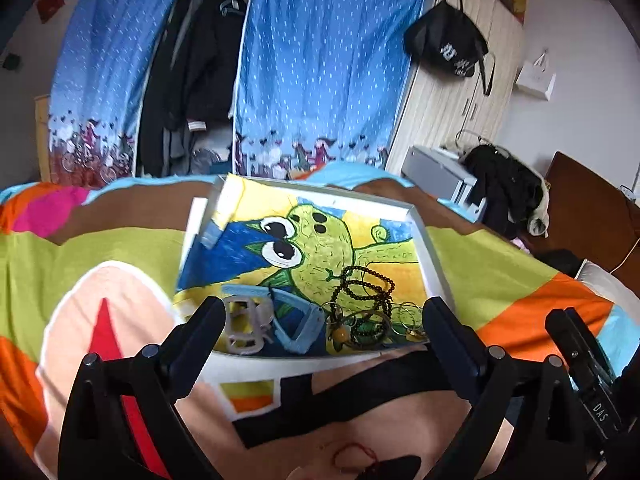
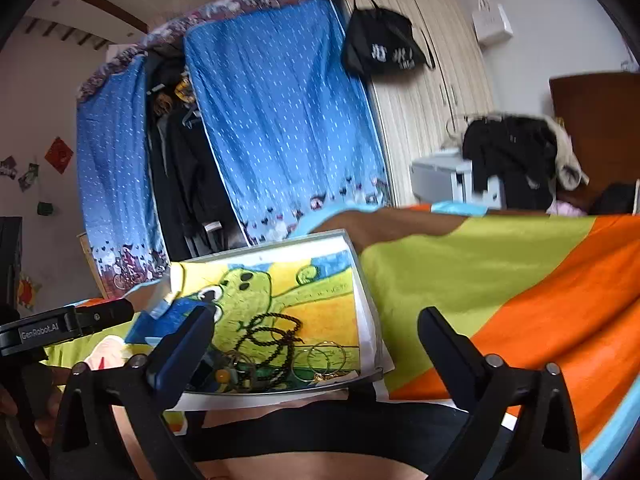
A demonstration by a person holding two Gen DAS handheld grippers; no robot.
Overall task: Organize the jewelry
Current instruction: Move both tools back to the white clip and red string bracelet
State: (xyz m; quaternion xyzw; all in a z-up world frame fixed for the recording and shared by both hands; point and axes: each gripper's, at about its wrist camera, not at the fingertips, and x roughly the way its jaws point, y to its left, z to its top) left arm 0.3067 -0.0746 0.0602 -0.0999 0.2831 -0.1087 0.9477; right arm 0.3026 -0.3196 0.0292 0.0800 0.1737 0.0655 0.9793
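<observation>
I have both sets of tongs spread wide with nothing between them: the left gripper [image 1: 320, 320] and the right gripper [image 2: 316, 328] hang over the bed's bright patchwork blanket [image 1: 100, 248]. The jewelry sits heaped at the near edge of a shallow white tray [image 1: 434, 256] lined with a crayon drawing of a green creature: a string of small dark beads [image 1: 360, 284], thin gold hoops [image 1: 408, 314], a pale blue strap [image 1: 296, 320] and a grey plastic clip [image 1: 244, 326].
</observation>
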